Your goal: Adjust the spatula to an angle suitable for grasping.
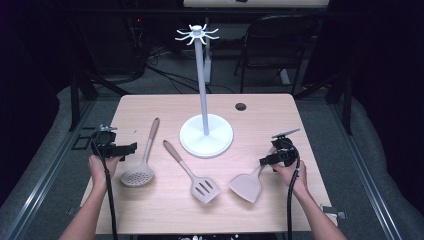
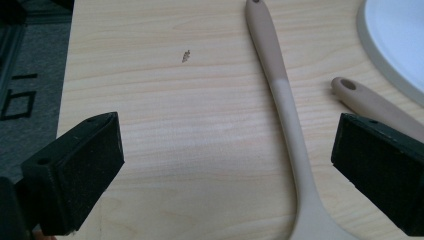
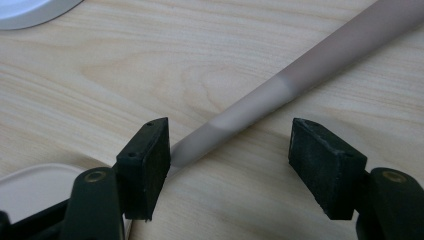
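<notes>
Pale wood tabletop (image 1: 150,210), square-ish, dark floor all around. Dead centre on it, a white rack stand (image 1: 205,136): round base, tall thin pole, ring of little hooks up top.

Three utensils laid out in front of the stand, all flat on the wood. Skimmer spoon (image 1: 141,161) on the left with its round holed head toward the near edge. Slotted spatula (image 1: 192,172) in the middle, angled, handle end close to the stand's base. Solid turner (image 1: 248,186) on the right, greyish-pink blade near the front edge, handle running up and right.

Left claw (image 1: 126,150) held low just left of the skimmer, wide open, nothing between the pads; skimmer handle (image 2: 280,95) seen lying between them in the left gripper view but well clear of both.

Right claw (image 1: 267,161) down over the turner's handle (image 3: 260,107). Partly open, straddling it: one pad right up against the handle, maybe just touching, other pad clearly apart. Not clamped on anything yet.
</notes>
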